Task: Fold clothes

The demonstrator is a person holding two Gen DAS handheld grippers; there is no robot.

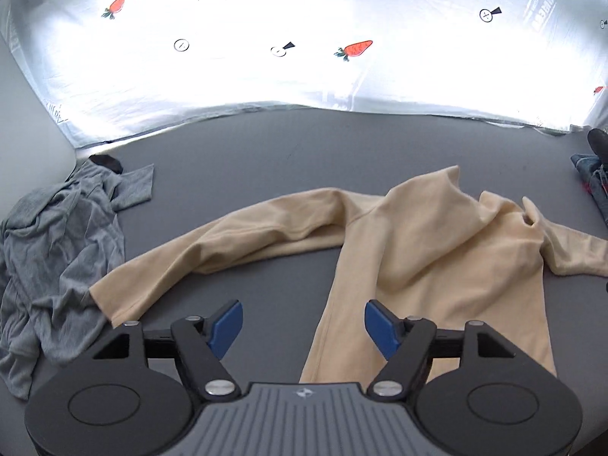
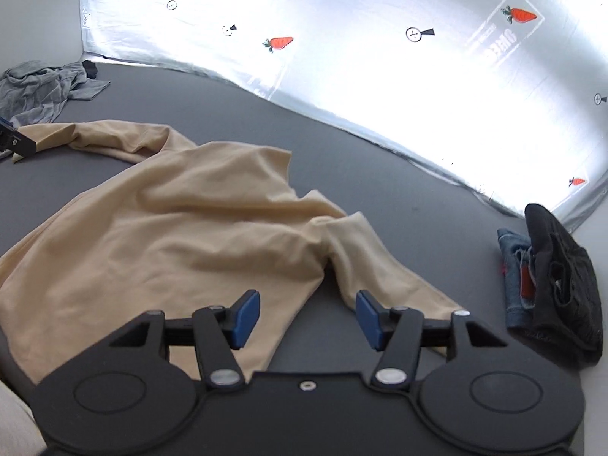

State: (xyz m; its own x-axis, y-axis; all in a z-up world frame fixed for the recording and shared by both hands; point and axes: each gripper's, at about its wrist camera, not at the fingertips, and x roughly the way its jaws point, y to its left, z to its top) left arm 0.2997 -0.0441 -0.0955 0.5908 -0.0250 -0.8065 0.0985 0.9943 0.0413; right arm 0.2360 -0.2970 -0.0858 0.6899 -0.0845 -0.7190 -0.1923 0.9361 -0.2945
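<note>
Just ahead of and below both grippers, on the gray desk (image 1: 266,144): beige long-sleeved top (image 1: 418,250), spread loosely, body running away from the grippers, sleeves trailing out to either side. Left gripper (image 1: 303,328) wide, empty, nearer the left sleeve (image 1: 212,243); right gripper (image 2: 307,317) wide, empty, beside the right sleeve (image 2: 380,266). No containers; gray garment (image 1: 57,266) heaped far left, dark clothes (image 2: 558,285) stacked far right.

Tan long-sleeve top (image 1: 425,250) is lying flat-ish and rumpled on the grey tabletop (image 1: 296,144), both sleeves flung out sideways, collar end bunched up. Crumpled grey shirt (image 1: 53,250) sits off to its left, dark folded clothes (image 2: 551,281) to its right.
</note>
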